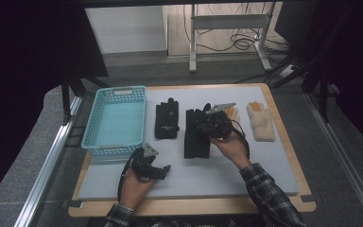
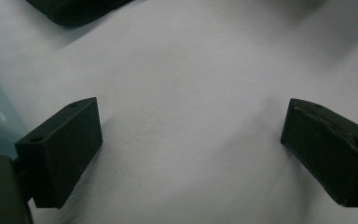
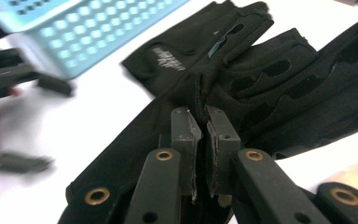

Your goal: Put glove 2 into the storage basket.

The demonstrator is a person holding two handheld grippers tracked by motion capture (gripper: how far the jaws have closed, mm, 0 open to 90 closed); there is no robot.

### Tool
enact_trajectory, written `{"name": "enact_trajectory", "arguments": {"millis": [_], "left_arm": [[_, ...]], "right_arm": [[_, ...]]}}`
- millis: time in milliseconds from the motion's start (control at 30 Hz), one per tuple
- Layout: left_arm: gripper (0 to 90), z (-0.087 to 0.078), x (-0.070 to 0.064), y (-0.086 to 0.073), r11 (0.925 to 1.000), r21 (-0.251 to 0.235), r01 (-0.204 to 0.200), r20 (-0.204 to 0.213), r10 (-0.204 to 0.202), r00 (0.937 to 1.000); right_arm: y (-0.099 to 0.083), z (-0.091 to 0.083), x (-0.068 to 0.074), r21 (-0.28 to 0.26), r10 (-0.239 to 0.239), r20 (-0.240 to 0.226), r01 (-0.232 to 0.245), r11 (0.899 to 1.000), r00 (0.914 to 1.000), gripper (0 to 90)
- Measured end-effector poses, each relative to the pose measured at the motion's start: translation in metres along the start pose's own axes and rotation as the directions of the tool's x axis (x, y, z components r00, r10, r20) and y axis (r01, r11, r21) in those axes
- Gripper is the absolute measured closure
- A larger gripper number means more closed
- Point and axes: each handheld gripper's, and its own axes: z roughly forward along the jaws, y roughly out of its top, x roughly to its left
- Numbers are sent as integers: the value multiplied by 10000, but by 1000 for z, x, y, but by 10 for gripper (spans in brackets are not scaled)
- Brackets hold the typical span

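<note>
Right gripper (image 3: 204,140) is being held pinched shut on a fold of the long black glove (image 3: 242,88), fabric being squeezed between the jaws with no gap left. Seen from above, the same glove (image 1: 196,137) is lying mid-table on the grey mat (image 1: 246,175), cuff end toward the person, and it is being gripped near its finger end under the right gripper (image 1: 213,124).

Step judged in hand: the pick is being secured, and the glove is about to be lifted. Most of it is still resting on the mat.

A shorter black glove (image 1: 167,120) is lying just to the left, apart from the gripped one, and it is seen close behind it in the right gripper view (image 3: 186,46). A beige pair (image 1: 261,120) is lying further right. The blue basket (image 1: 105,142) is standing at the left edge, nothing being visible inside it.

Left gripper (image 2: 191,154) is being held wide open over bare mat, nothing being held; from above it (image 1: 163,170) is hovering near the basket's front corner.

Next move, as judged: a lift high enough for the hanging cuff to be cleared off the mat, then transport leftward over the short glove toward the basket. Snagging the neighbouring glove is the risk to be watched.
</note>
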Motion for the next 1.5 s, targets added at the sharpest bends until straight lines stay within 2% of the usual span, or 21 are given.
{"name": "enact_trajectory", "arguments": {"millis": [167,300,400,467,533,667,767,867,1000,1033,1100,1233,1500], "left_arm": [[55,0,0,0,10000,-64,73,-5,-73,10000],[55,0,0,0,10000,-59,76,-10,-76,10000],[55,0,0,0,10000,-59,65,-12,-65,10000],[55,0,0,0,10000,-55,69,-3,-69,10000],[55,0,0,0,10000,-21,46,3,-46,10000],[55,0,0,0,10000,-6,15,-3,-15,10000],[55,0,0,0,10000,3,4,-6,-4,10000],[55,0,0,0,10000,8,16,4,-16,10000],[55,0,0,0,10000,45,-25,0,25,10000],[55,0,0,0,10000,45,-25,0,25,10000],[55,0,0,0,10000,44,-26,0,26,10000],[54,0,0,0,10000,43,-16,5,16,10000],[44,0,0,0,10000,60,23,-64,-22,10000]], "right_arm": [[-14,-9,26,163,-227,-106,229,9996,9997,816],[-32,-2,36,493,-324,-253,336,9982,9992,791],[-41,5,35,649,-436,-142,444,9969,9989,642],[-43,3,28,481,-338,42,335,9983,9994,553],[-42,-3,21,283,-173,195,168,9995,9997,528],[-45,-15,12,138,-16,189,14,9999,9998,551],[-57,-23,6,195,-184,98,182,9996,9998,657],[-68,-24,4,341,-428,37,426,9985,9991,706],[-82,-25,4,412,-534,-155,540,9977,9985,806],[-82,-25,4,412,-534,-155,540,9977,9985,806],[-92,-24,7,526,-584,-430,606,9968,9974,856],[-104,-19,13,811,-678,-552,721,9941,9962,871],[-109,-10,24,773,-930,-831,994,9920,9922,864]]}}
